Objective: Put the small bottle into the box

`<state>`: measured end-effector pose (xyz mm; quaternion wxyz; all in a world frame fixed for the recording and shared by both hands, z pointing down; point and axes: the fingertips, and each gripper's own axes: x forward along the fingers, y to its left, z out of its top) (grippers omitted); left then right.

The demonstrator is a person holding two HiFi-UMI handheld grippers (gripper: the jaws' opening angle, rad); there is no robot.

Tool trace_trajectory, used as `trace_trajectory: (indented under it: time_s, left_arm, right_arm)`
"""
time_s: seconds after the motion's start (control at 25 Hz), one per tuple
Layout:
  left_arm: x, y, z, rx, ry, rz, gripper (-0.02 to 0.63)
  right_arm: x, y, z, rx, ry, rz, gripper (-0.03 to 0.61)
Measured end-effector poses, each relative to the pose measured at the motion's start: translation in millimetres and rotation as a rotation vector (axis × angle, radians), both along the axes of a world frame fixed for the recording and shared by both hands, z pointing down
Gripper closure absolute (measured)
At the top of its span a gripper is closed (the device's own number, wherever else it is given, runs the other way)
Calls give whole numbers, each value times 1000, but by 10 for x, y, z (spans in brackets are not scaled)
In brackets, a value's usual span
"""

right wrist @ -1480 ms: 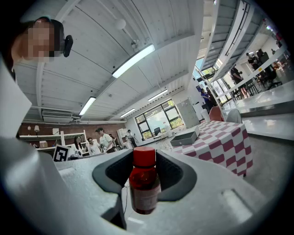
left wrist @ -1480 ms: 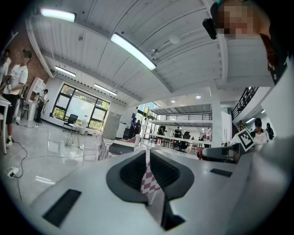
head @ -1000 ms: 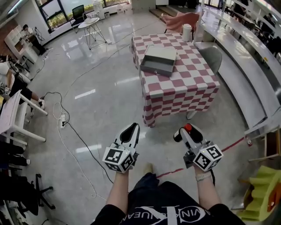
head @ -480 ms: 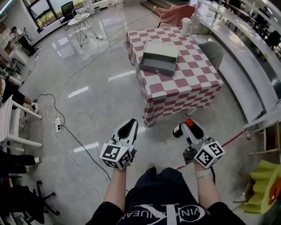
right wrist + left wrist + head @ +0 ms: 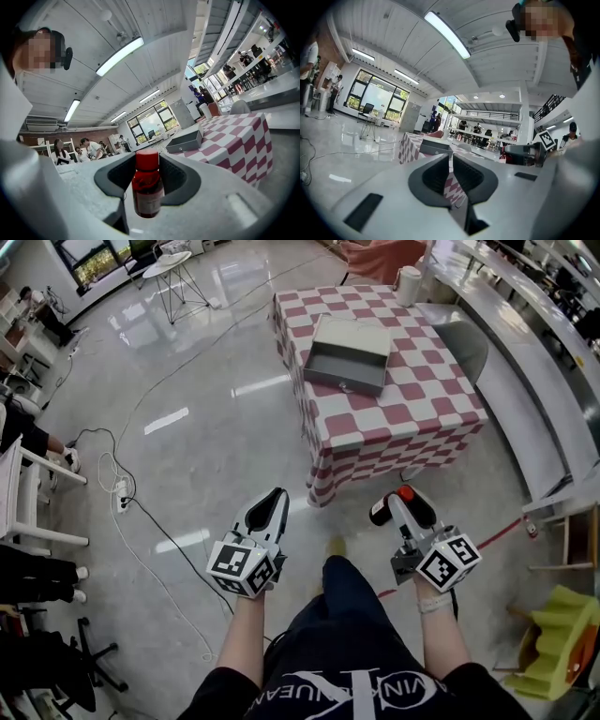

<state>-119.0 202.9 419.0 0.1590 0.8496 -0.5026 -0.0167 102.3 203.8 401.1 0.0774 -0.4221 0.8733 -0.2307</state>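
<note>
Over floor (image 5: pixel 202 460), right claw (image 5: pixel 397 507) half-hides small bottle (image 5: pixel 405 492).

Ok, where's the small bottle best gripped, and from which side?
Probably hold the small bottle by its straight-sided body below the red cap, approached side-on, as the right claw has it: the pads press the widest part, leaving the narrower cap free.

This is a big open work hall — part office, part lab. Cables (image 5: pixel 119 486) trail over a shiny floor (image 5: pixel 206 456), long lights (image 5: pixel 447 35) run overhead, tall windows (image 5: pixel 377 96) fill one wall, and people (image 5: pixel 86 146) stand about.
</note>
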Motion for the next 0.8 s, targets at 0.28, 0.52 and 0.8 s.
trace_trajectory:
  time_s: [0.28, 0.52, 0.8]
  left_arm:
    - [-162, -392, -72, 10, 1, -36, 583]
    - [-136, -857, -160, 22, 6, -40, 583]
    - [-109, -1304, -279, 57, -7, -64, 583]
  right_arm:
    - [-166, -480, -79, 27, -13, -43, 425]
    - [-192, -929, -135, 30, -17, -59, 425]
    - [-215, -1412, -177, 38, -19, -81, 425]
